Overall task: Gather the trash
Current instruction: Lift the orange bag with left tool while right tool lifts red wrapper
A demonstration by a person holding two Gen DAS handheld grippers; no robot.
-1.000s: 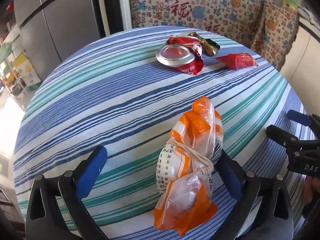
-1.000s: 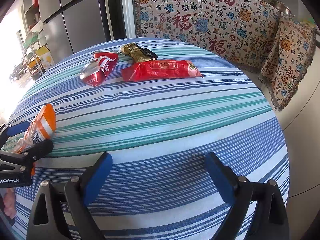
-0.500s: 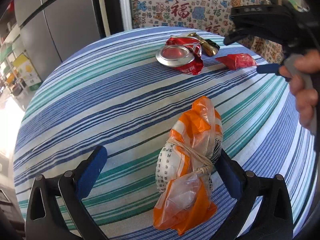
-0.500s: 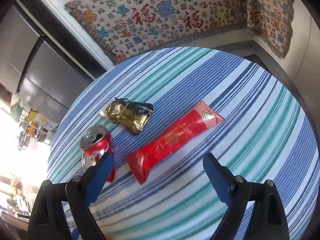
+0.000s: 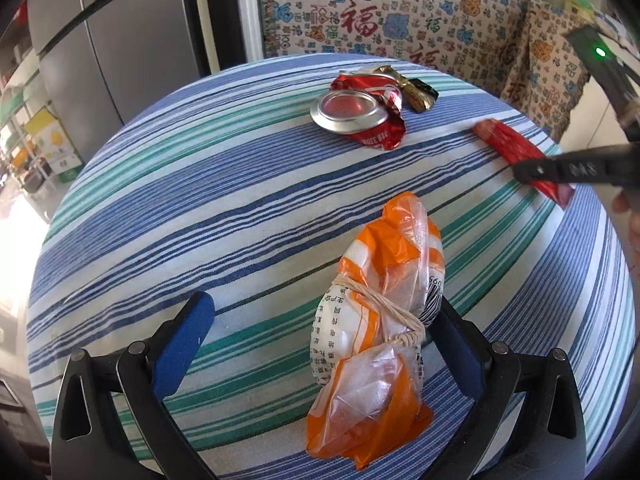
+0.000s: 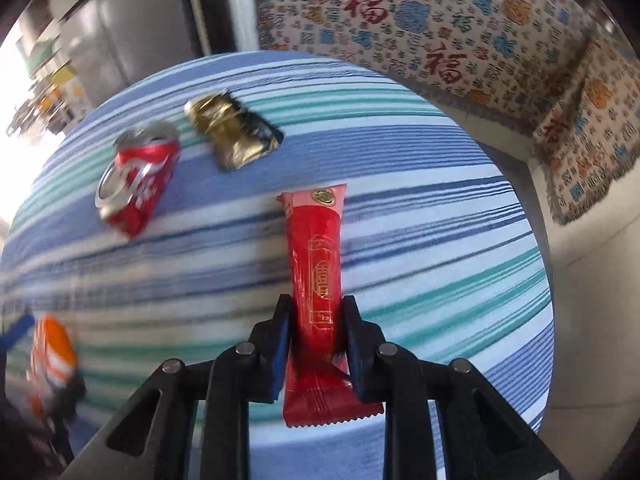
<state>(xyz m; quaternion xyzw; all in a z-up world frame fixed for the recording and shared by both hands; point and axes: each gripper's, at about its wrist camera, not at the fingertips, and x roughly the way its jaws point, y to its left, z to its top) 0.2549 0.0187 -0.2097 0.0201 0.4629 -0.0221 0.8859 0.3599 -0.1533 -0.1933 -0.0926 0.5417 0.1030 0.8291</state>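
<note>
— How many bits of trash?
— Four: one crushed can (image 6: 136, 184), one gold wrapper (image 6: 232, 136), one red wrapper (image 6: 316, 280), one orange bag (image 5: 384, 292), all on the striped bench (image 5: 200, 200).
— And the claws?
— The right claw (image 6: 316, 320) is closing on the red wrapper, pads pressing it. The left claw (image 5: 320, 340) gapes, the bag against its right finger.

In the right wrist view the orange bag (image 6: 52, 356) at lower left is smeared by motion blur. In the left wrist view the right gripper (image 5: 568, 170) covers the red wrapper's (image 5: 508, 142) middle and runs off the right edge.
</note>
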